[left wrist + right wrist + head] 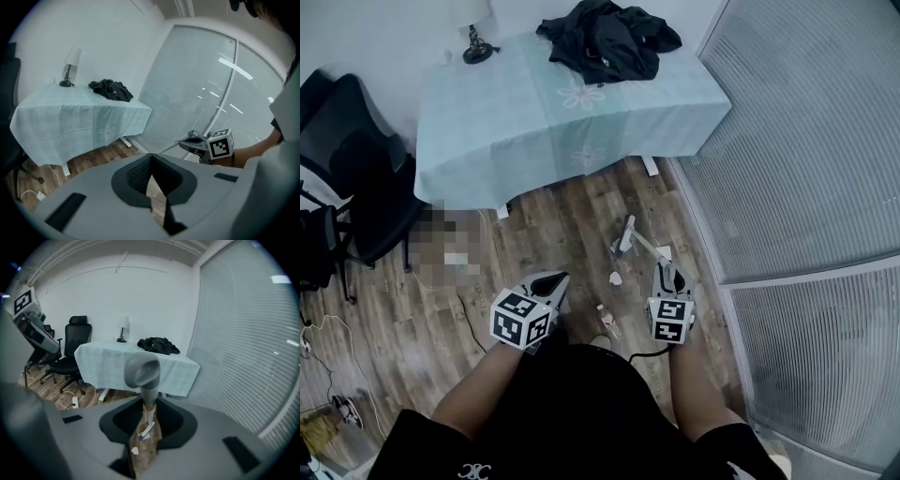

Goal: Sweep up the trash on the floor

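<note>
On the wooden floor between my grippers lie a white crumpled scrap [616, 277] and a small clear wrapper [606, 319]. My right gripper [664, 270] is shut on a grey handle [143, 373] that rises from between its jaws. In the head view a thin pale rod [645, 244] runs from that gripper to a small upright piece [626, 234] on the floor. Through the jaw gap of the right gripper [149, 405] I see the scrap [134, 451] and a white stick [146, 430]. My left gripper [561, 278] is shut and holds nothing. Only floor shows in its narrow gap [151, 159].
A table with a pale blue cloth [562, 112] stands ahead, with a black garment [609, 37] and a lamp [473, 42] on it. Black office chairs [356, 178] stand at the left and cables [319, 337] lie on the floor. A glass wall with blinds [806, 187] runs along the right.
</note>
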Tool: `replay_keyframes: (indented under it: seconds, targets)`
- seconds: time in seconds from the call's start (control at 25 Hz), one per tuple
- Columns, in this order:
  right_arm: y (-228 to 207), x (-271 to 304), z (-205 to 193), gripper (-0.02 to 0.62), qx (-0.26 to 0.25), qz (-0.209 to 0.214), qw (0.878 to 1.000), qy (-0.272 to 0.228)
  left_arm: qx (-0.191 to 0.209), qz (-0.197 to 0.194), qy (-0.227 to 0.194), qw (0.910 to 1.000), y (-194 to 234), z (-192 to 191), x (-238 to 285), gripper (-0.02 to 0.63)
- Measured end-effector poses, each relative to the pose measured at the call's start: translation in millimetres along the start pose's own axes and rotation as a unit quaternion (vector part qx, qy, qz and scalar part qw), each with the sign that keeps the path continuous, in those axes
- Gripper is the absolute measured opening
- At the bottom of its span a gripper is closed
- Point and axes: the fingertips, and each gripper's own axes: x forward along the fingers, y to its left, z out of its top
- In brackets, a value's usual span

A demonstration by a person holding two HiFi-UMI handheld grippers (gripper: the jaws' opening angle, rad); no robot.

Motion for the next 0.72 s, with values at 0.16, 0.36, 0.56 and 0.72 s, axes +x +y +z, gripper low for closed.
replay_keyframes:
  seconds: [0.16,0.36,0.56,0.72]
  targets:
    - [14.9,-25.8,4.5,0.098,-0.026,0.033,0.999,-0.012,0.005,-0.021,0.003,0.9998,-16.3,1.1,9.1,-0.005]
    - [15.8,-49.9,10.9,0.098,-0.042,0.041,0.998,-0.017,0.007,-0.042,0.009,0.9991,-31.5,-2.7,15.3,-0.005]
    - [11.8,-70.7,20.9,0.098,-0.04,0.033,0.998,-0.022,0.008,-0.051,0.008,0.9987,-39.6,-5.5,16.1,-0.005]
    - [7.1,-80.7,28.6,0.099,-0.032,0.034,0.999,-0.015,0.011,-0.058,0.011,0.9982,-47.7,-7.4,18.5,-0.005]
